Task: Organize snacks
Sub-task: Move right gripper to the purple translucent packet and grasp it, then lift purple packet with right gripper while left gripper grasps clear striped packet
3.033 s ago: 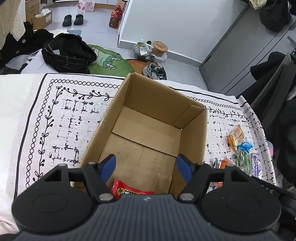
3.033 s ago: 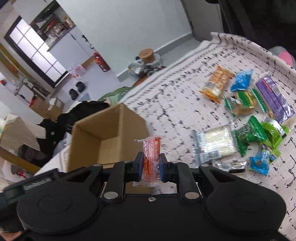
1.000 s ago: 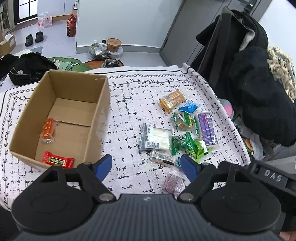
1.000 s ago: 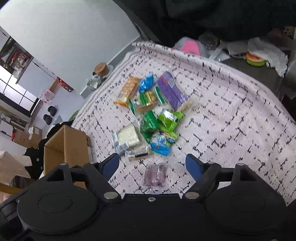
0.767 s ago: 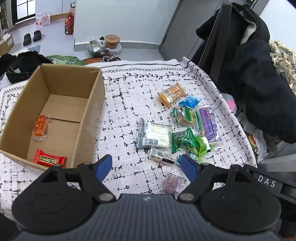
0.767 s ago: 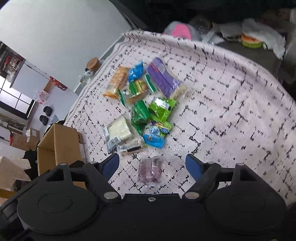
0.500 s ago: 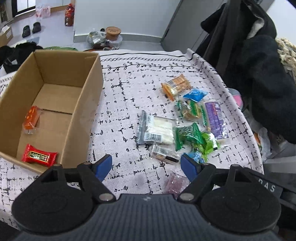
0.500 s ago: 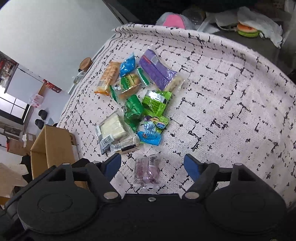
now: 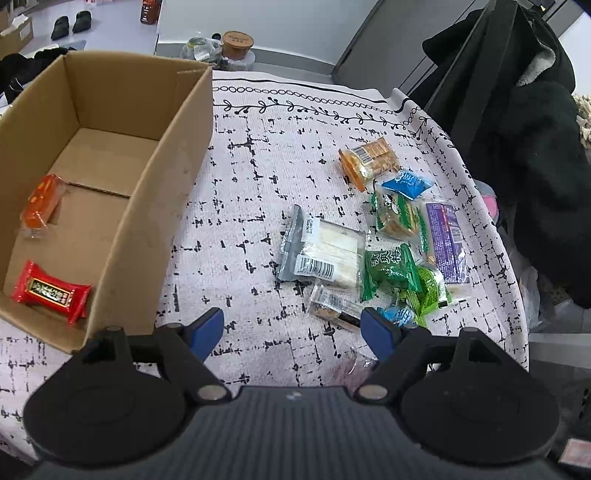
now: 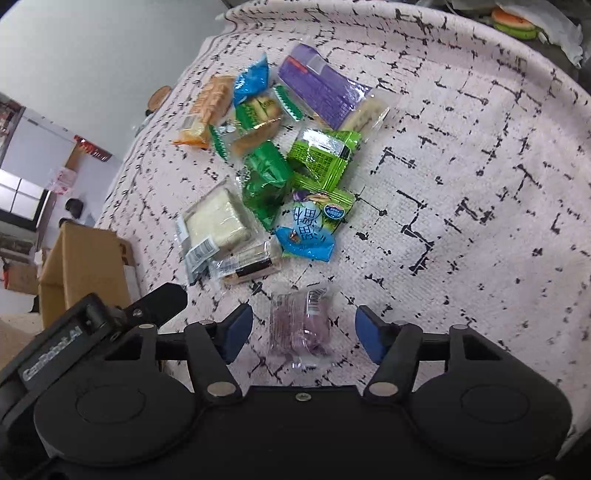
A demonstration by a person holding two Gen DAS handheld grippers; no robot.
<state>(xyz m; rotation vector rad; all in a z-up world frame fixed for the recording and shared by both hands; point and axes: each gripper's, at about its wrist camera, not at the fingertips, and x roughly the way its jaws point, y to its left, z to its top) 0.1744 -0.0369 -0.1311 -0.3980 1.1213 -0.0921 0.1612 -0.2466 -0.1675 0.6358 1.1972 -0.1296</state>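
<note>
A small clear packet with purple contents [image 10: 299, 326] lies on the tablecloth [image 10: 461, 177] near its front edge, apart from the main heap of snacks [image 10: 288, 162], which sits toward the cloth's right side. The right gripper [image 10: 301, 328] hangs over this packet with its blue pads on either side, closing in but not touching the wrapper. The left gripper [image 9: 291, 328] stands wide apart over bare cloth, with nothing between its jaws. A cardboard box [image 9: 173, 147] stands open at the cloth's left side; inside, a red candy bar [image 9: 50, 291] lies in the near corner and an orange packet [image 9: 42, 205] lies against the left wall. The cloth is pale pink-white with black dashes and a vine border along its far edge. Beyond it, dark coats [image 9: 524, 122] hang at the right, a grey floor holds jars [image 9: 236, 44], a bottle and a pair of slippers [image 9: 70, 24], and a plain wall rises behind.
</note>
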